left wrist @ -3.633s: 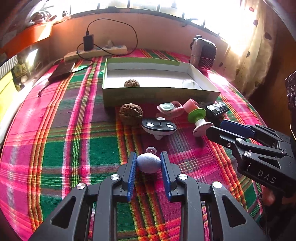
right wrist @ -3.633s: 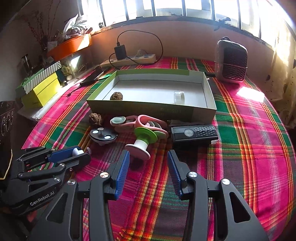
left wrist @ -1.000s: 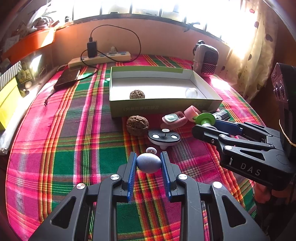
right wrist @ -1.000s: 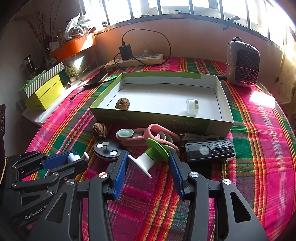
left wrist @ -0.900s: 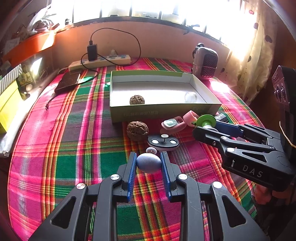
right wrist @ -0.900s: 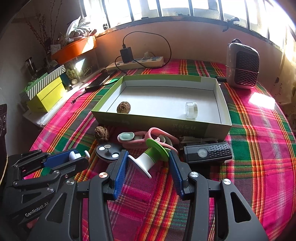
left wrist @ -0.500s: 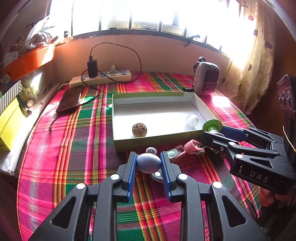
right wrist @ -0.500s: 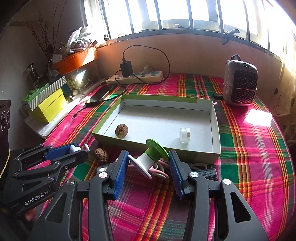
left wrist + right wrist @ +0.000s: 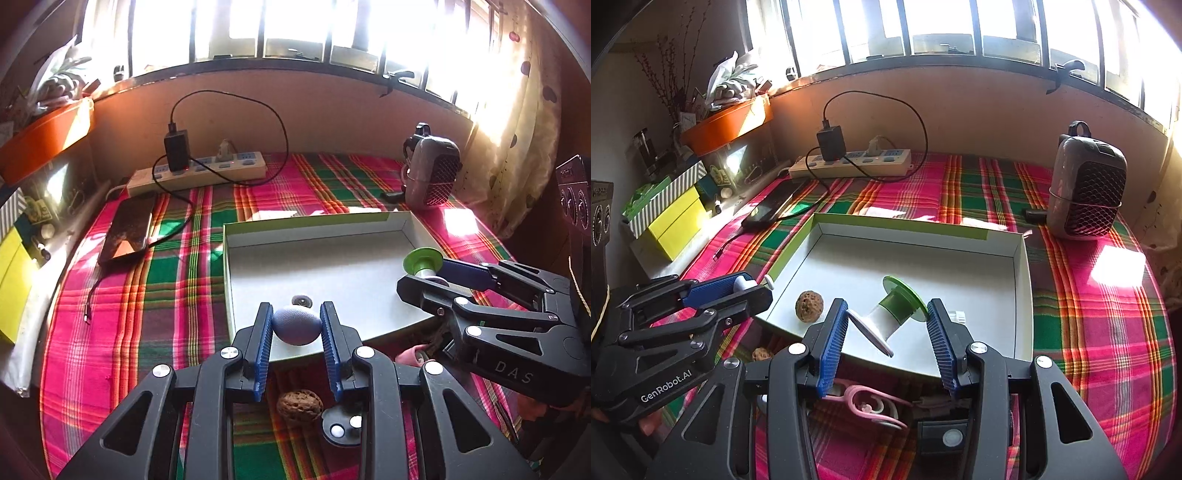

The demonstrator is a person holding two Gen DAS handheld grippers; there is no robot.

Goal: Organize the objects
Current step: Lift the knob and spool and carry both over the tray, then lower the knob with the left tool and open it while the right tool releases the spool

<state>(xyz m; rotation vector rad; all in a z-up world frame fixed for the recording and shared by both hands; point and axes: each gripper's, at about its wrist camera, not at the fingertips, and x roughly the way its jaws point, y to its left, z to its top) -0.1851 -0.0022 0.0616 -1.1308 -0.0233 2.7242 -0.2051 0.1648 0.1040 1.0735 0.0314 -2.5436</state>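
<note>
My left gripper (image 9: 296, 328) is shut on a blue-grey egg-shaped object (image 9: 296, 325) and holds it above the near left edge of the shallow green-rimmed box (image 9: 236, 280). My right gripper (image 9: 886, 325) is shut on a green and white spool-shaped toy (image 9: 890, 314), raised over the box's near side (image 9: 1021, 280). A walnut (image 9: 809, 311) lies inside the box. Another walnut (image 9: 299, 404) and a black round spinner (image 9: 341, 426) lie on the cloth under my left gripper. A pink toy (image 9: 868, 404) and a black device (image 9: 943, 437) lie under my right gripper.
A plaid cloth (image 9: 147, 295) covers the table. A phone (image 9: 127, 230) on a charging cable, a power strip (image 9: 199, 171) and a small heater (image 9: 1086, 184) stand behind the box. Yellow boxes (image 9: 676, 221) sit at the left edge.
Both grippers have risen and moved forward with their objects, from over the loose items on the cloth to over the box's near edge. Both holds are unchanged.
</note>
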